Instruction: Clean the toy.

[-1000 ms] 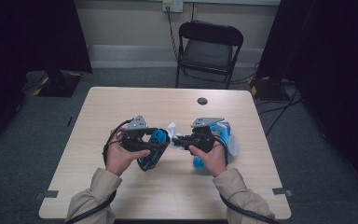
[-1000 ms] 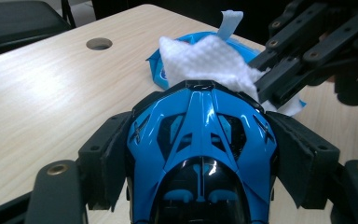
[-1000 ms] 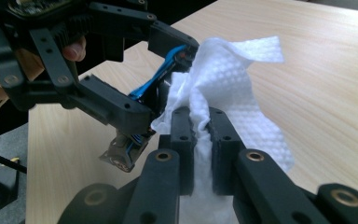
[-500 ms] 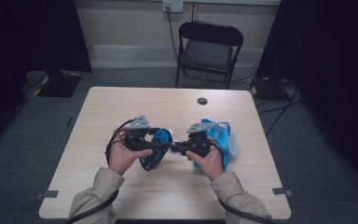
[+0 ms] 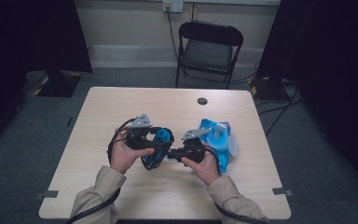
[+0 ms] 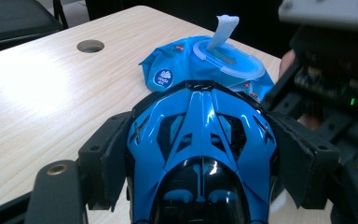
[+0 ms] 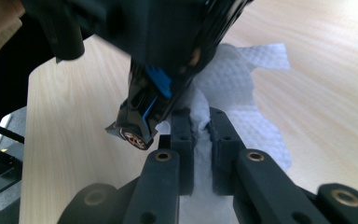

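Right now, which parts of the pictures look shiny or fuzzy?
In the left gripper view, glare whitens the table and glints on the blue toy car; the wipes pack is sharp. In the right gripper view, the white wipe and the car are blurred. The high view is dim, with dark edges.

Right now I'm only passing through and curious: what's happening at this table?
A person works with two handheld grippers. The left gripper clamps a blue toy car; the right gripper pinches a white wipe against the car's underside. A blue wipes pack lies on the table, one wipe sticking out.
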`<act>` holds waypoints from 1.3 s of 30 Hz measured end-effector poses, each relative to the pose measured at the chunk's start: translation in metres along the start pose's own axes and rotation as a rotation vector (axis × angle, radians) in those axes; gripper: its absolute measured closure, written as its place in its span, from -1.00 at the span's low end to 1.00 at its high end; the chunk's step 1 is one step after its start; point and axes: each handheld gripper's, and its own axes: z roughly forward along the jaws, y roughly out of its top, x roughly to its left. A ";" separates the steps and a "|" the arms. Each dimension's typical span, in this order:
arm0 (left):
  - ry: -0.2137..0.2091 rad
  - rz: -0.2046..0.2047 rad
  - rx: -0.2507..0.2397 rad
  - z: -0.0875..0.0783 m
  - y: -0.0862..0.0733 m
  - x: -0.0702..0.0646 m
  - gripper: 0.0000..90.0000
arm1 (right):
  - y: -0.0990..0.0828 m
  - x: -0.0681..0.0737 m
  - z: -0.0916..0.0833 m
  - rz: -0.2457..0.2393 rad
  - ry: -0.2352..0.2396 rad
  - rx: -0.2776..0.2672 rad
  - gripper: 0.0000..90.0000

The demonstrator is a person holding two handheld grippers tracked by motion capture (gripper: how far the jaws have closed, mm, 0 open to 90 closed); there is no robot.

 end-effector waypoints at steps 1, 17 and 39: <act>0.000 0.000 0.002 0.000 0.000 0.000 -0.42 | -0.002 0.000 0.002 0.003 0.001 0.002 0.84; -0.003 -0.021 -0.012 -0.002 -0.002 0.001 -0.42 | -0.011 0.002 0.016 0.010 0.019 0.023 0.84; 0.006 -0.007 0.006 -0.008 -0.009 0.001 -0.42 | 0.015 -0.025 -0.036 0.014 -0.107 -0.063 0.83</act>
